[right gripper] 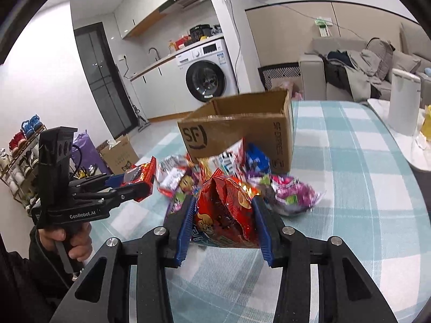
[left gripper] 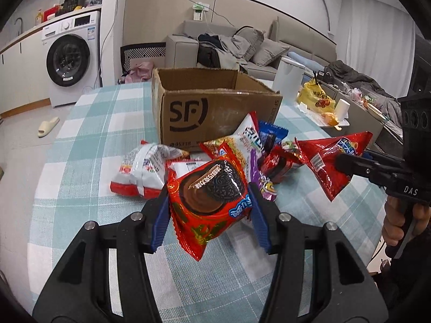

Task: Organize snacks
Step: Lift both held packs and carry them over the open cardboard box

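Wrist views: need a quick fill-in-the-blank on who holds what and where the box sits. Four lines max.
1. The left gripper is shut on a red packet picturing a chocolate ____.
2. The right gripper grips a red snack bag, so both grippers are ____.
3. The cardboard box behind the snack pile is printed with the letters ____.
4. The box's top is ____.

Missing words: cookie; shut; SF; open
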{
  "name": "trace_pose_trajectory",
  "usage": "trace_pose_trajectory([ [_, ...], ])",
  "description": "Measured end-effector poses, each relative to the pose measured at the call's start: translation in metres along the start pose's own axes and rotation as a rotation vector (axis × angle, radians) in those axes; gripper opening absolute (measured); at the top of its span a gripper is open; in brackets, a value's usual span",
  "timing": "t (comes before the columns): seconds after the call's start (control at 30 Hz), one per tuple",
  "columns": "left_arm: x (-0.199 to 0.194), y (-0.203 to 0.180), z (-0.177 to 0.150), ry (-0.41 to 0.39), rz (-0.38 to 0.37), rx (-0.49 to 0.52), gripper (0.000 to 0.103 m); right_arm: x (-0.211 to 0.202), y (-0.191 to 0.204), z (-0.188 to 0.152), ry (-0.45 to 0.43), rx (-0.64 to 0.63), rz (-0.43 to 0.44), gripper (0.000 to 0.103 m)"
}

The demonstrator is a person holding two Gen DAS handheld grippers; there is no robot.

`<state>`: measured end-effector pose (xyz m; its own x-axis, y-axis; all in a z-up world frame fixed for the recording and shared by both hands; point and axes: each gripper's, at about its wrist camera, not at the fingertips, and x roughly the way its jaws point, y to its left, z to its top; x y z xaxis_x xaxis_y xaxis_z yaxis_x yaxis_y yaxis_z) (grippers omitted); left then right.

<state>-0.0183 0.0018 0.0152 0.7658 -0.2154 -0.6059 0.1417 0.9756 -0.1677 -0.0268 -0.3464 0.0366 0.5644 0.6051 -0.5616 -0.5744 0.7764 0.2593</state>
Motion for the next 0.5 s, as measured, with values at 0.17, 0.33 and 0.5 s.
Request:
trace_pose_trajectory([
  [0.17, -0.006, -0.001, 0.013, -0.038, 0.001, -0.005, 0.050, -0.004, 0.003, 0.014, -0.037, -0.006, 0.000, 0.043],
  [0.33, -0.009, 0.000, 0.030, -0.071, 0.004, -0.011, 0.050, -0.006, 0.003, 0.028, -0.074, -0.007, -0.001, 0.043],
  [0.5, -0.008, -0.002, 0.047, -0.096, 0.005, -0.013, 0.050, -0.002, 0.002, 0.042, -0.095, 0.000, 0.000, 0.043],
])
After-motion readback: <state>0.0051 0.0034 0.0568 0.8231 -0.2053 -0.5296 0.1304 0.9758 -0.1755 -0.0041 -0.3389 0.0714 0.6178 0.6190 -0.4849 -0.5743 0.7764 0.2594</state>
